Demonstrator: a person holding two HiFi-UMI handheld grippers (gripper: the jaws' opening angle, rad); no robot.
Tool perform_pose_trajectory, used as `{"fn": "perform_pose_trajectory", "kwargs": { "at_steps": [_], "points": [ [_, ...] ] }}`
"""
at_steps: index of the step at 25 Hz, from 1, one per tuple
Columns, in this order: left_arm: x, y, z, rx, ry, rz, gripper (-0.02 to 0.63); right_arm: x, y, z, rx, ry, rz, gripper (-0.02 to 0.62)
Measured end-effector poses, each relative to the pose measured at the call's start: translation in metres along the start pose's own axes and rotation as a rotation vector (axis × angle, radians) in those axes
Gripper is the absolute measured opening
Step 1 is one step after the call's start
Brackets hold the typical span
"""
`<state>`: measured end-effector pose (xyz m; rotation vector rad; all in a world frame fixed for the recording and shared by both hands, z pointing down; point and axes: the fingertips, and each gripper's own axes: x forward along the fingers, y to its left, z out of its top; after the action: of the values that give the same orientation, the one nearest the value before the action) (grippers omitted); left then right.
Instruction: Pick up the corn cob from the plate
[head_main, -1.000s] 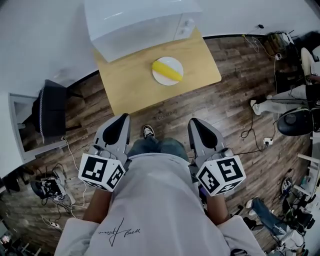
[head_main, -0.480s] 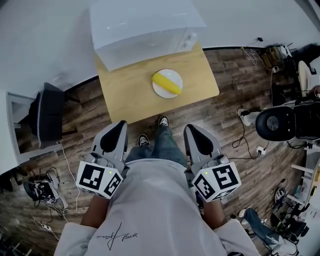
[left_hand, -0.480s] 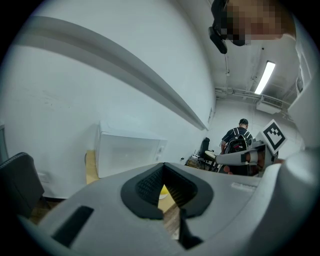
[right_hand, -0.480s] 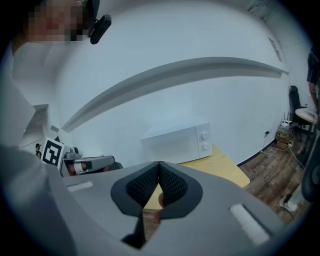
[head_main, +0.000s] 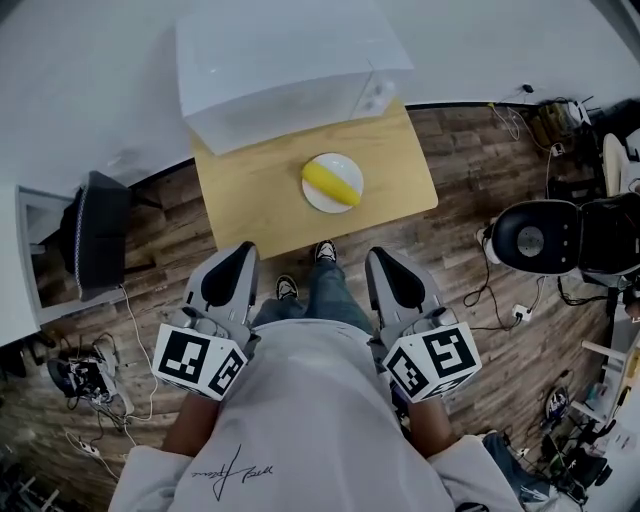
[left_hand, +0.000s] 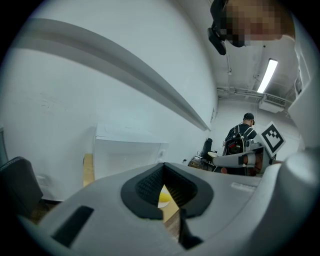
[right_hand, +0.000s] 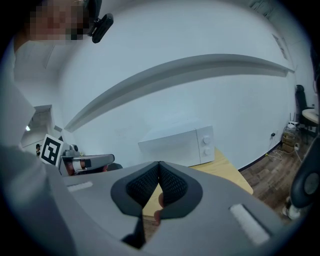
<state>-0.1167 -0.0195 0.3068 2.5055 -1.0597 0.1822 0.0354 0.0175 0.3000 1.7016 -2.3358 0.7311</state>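
Head view: the table (head_main: 260, 190) has drawn nearer as the person steps in, so reaching is still to come. Both the left tool (head_main: 240, 250) and right tool (head_main: 375, 252) are pinched together, empty, well short of it. The corn (head_main: 333, 181) lies on the plate (head_main: 320, 202) before a microwave (head_main: 280, 60); wood floor (head_main: 470, 170), chair (head_main: 540, 235) nearby.

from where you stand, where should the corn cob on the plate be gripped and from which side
Grip the corn cob around its middle, coming down from above with the jaws across its narrow width. It lies flat on the plate, slanted in the head view, so the long sides are free while the underside is not.
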Motion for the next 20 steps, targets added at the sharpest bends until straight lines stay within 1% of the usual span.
{"fn": "perform_pose_trajectory", "kwargs": {
  "at_steps": [7,18,20],
  "points": [
    [0.024,0.003,0.006,-0.008,0.004,0.023,-0.005,0.02,-0.016,0.01,-0.032,0.024,0.042,0.014],
    [0.058,0.011,0.012,-0.036,0.01,0.103,-0.005,0.056,-0.043,0.022,-0.071,0.065,0.128,0.015],
    [0.065,0.009,0.013,-0.039,0.013,0.115,-0.005,0.062,-0.049,0.024,-0.085,0.07,0.146,0.027]
  ]
}}
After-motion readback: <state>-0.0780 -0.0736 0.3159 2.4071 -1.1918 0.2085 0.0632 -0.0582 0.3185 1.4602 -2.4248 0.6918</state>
